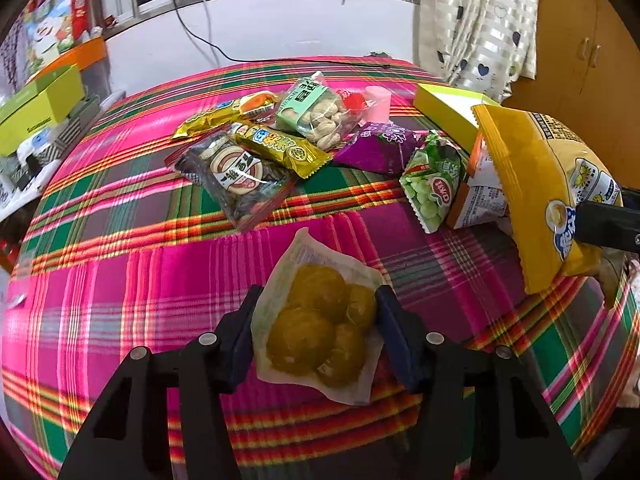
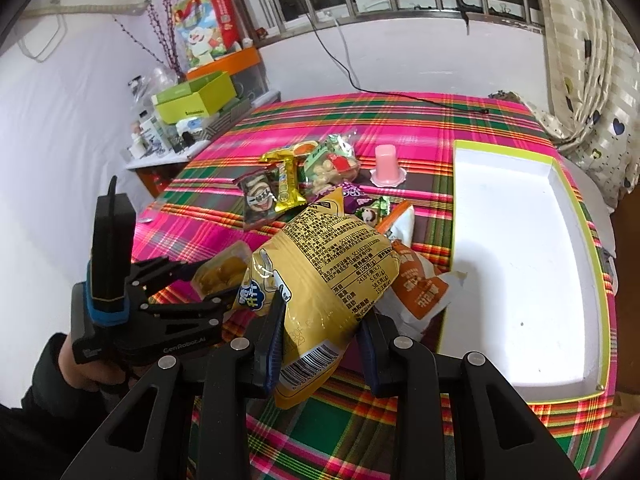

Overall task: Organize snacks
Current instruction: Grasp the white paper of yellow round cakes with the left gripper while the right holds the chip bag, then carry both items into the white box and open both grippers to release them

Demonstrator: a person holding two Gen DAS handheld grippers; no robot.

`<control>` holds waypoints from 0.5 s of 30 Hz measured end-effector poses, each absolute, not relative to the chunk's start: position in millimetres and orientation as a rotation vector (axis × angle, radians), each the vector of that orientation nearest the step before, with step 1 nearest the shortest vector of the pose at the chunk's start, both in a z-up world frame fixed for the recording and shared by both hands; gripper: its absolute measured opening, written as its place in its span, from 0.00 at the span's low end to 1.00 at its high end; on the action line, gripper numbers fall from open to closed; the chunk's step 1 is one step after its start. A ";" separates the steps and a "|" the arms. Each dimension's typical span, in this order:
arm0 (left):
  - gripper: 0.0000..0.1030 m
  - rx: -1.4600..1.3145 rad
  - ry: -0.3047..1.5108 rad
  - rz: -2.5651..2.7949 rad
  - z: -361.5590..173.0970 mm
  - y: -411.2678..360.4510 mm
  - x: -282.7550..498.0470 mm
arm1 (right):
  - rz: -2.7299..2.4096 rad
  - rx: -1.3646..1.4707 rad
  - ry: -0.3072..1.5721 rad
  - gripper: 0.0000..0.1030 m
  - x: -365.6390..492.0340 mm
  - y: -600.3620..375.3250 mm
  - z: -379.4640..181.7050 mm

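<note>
Two snack packets, one at each gripper, over a plaid-covered bed.

The clear flat pouch of yellow-brown round pieces [image 1: 320,328] lies on the pink-and-green plaid cloth [image 1: 140,280] between the left gripper [image 1: 318,320] jaws, which flank its edges (whether they press it, I cannot tell). The right gripper [image 2: 320,320] is clenched on the large yellow crinkled bag [image 2: 320,276], lifted beside the white lime-rimmed tray [image 2: 520,260].

Plaid-covered bed [image 1: 132,280] carries scattered snack packets [image 1: 240,176] and a white tray [image 2: 516,264].
</note>
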State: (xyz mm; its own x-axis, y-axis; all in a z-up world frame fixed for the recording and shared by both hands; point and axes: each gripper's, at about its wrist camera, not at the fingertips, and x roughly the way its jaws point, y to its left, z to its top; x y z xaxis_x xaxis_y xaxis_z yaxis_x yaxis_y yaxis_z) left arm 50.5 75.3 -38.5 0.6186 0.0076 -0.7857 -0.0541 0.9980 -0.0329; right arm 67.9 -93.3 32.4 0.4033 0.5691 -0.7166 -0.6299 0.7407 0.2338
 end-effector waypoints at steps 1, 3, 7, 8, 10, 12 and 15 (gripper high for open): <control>0.54 -0.064 0.903 0.044 -38.3 74.9 49.2 | 0.758 -0.077 0.870 0.28 66.9 -94.2 33.5; 0.52 -0.081 0.904 0.071 -38.0 74.4 46.1 | 0.757 -0.073 0.860 0.28 65.1 -97.3 36.3; 0.52 -0.114 0.902 0.113 -38.0 74.0 38.5 | 0.751 -0.062 0.847 0.28 62.6 -104.2 39.8; 0.52 -0.127 0.898 0.126 -37.5 74.9 35.8 | 0.750 -0.060 0.844 0.28 61.8 -105.7 40.3; 0.52 -0.146 0.889 0.140 -35.3 76.7 31.7 | 0.748 -0.055 0.839 0.28 60.2 -109.3 41.9; 0.52 -0.174 0.873 0.151 -30.9 78.6 26.2 | 0.746 -0.049 0.834 0.28 59.9 -111.9 43.6; 0.52 -0.203 0.849 0.156 -22.4 78.9 18.9 | 0.742 -0.040 0.822 0.28 58.7 -117.9 46.5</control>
State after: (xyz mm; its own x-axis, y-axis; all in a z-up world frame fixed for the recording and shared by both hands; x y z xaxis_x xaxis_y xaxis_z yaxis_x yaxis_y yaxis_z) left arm 18.9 78.9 -22.4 0.6512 0.0555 -0.7568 -0.2171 0.9693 -0.1158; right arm 58.7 -117.9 46.5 0.4471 0.5844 -0.6771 -0.6141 0.7510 0.2426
